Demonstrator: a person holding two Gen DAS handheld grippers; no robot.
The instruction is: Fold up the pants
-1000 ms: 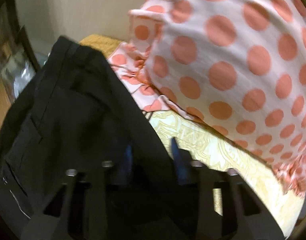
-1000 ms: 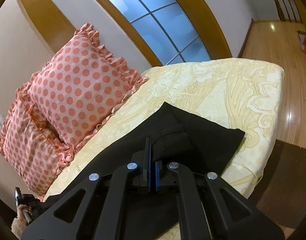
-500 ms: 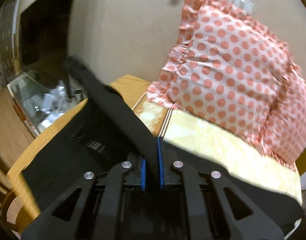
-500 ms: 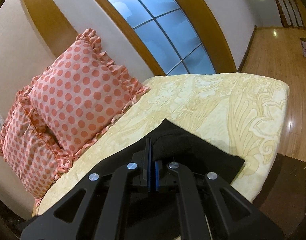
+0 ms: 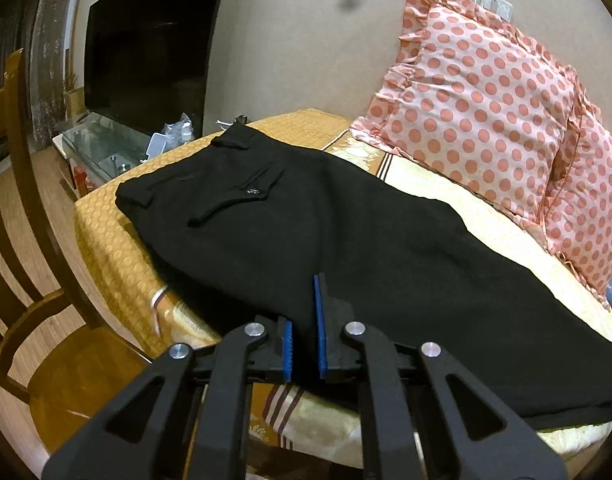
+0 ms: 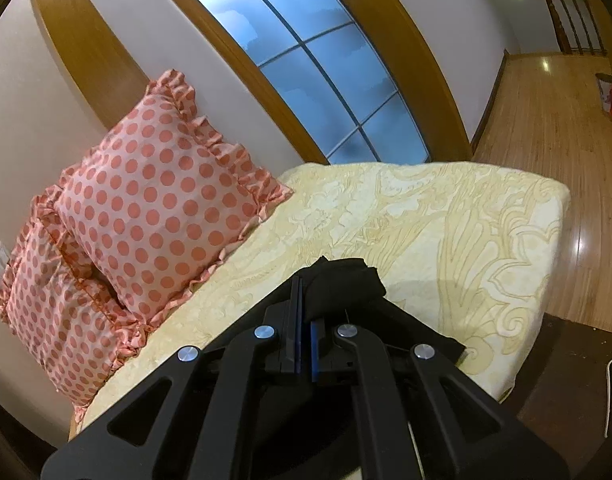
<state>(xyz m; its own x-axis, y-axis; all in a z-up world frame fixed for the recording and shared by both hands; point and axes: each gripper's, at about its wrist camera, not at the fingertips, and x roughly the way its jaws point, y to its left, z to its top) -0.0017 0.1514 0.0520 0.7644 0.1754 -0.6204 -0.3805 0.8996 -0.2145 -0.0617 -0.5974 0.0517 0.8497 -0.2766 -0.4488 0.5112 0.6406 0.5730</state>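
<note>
Left gripper [image 5: 304, 322] clamping pants [image 5: 345, 232] edge at near bed edge, pads together on black cloth. Right gripper [image 6: 304, 312] pinching bunched pants [image 6: 345, 280] end, jaws together. Pants lying flat along bed [image 5: 118, 248], waist reaching far left corner. Pillows [image 5: 477, 108] leaning against wall at far edge. TV [image 5: 146, 52] standing beyond.

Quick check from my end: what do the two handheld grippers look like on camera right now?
Both match. The left gripper and right gripper have matte black plastic linkage arms with triangular cut-outs, silver round pivot bolts, and blue pads lining the inner faces of the black fingers. No cables, markings, hands or sleeves show.
</note>
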